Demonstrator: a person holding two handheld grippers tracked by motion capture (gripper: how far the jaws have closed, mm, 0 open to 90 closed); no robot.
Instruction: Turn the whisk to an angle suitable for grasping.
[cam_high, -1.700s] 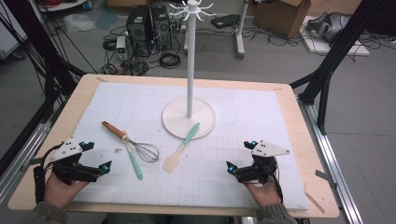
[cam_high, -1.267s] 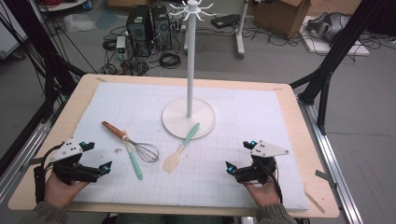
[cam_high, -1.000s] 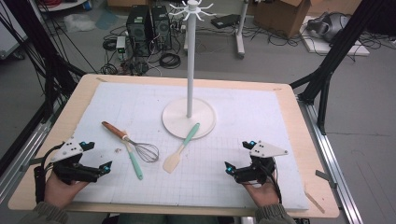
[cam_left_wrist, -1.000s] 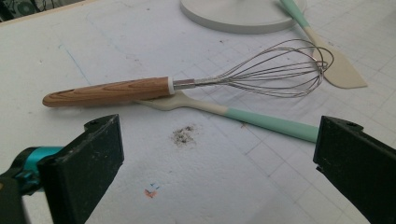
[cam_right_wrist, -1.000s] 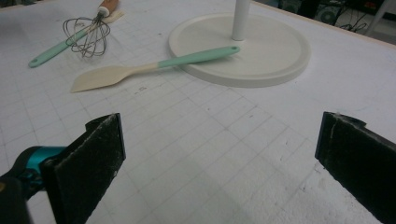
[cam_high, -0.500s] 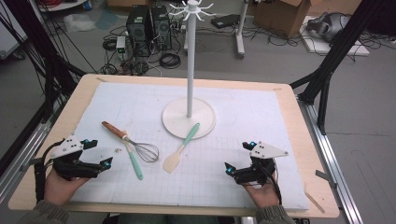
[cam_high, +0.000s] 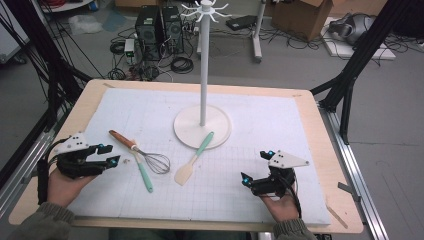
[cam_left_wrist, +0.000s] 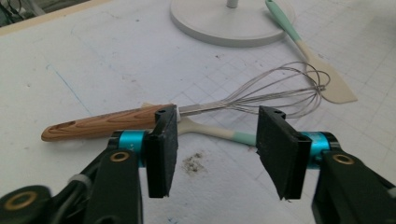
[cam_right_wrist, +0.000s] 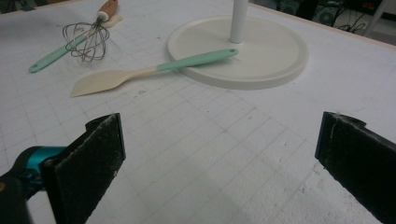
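Observation:
A whisk (cam_high: 141, 152) with a wooden handle lies on the white mat, left of centre. It crosses a mint-handled utensil (cam_high: 145, 176). A cream spatula (cam_high: 194, 158) rests its mint handle on the base (cam_high: 222, 131) of a white hook stand (cam_high: 202, 75). My left gripper (cam_high: 109, 154) is open, just left of the whisk handle. In the left gripper view the whisk (cam_left_wrist: 243, 100) lies right beyond the open left gripper (cam_left_wrist: 219, 149), with nothing between the pads. My right gripper (cam_high: 255, 166) is wide open over bare mat at the front right. The spatula (cam_right_wrist: 154, 70) lies well ahead of the right gripper (cam_right_wrist: 224, 163).
The mat covers a wooden table (cam_high: 320, 130) with edges on all sides. The stand's pole rises tall at mid-table. Computer towers (cam_high: 160, 27), cables and boxes sit on the floor beyond the far edge. Black frame legs (cam_high: 350, 75) flank the table.
My left gripper has crept forward and a little right, closer to the whisk handle. The right gripper has barely moved. The utensils lie as before.

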